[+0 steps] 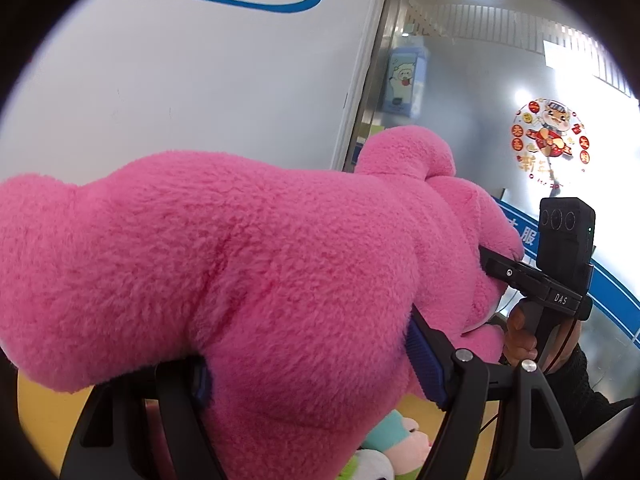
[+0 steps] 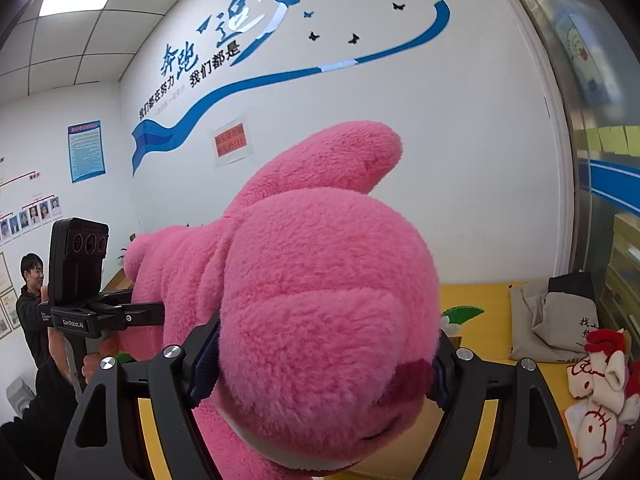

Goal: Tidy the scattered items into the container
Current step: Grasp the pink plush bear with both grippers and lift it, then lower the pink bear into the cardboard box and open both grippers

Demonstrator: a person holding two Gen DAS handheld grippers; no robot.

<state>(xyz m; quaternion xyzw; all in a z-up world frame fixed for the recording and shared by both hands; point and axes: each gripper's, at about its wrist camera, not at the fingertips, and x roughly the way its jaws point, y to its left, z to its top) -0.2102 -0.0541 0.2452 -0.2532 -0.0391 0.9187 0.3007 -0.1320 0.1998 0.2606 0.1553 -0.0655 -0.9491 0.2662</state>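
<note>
A big pink plush bear [image 1: 248, 264] fills both views and hangs in the air between my two grippers. My left gripper [image 1: 312, 364] is shut on its body, blue pads pressed into the fur on both sides. My right gripper [image 2: 320, 364] is shut on its head [image 2: 320, 320], near the dark muzzle. The right gripper also shows in the left wrist view [image 1: 532, 280], and the left gripper in the right wrist view [image 2: 104, 316], each at the far end of the bear. No container is visible.
Below lies a yellow surface [image 2: 488, 304]. Small plush toys [image 1: 384, 448] lie under the bear. White and red plush toys [image 2: 600, 392] and grey bags [image 2: 560, 316] sit at the right. A white wall and a glass door [image 1: 500, 120] stand behind. A person [image 2: 32, 300] stands at far left.
</note>
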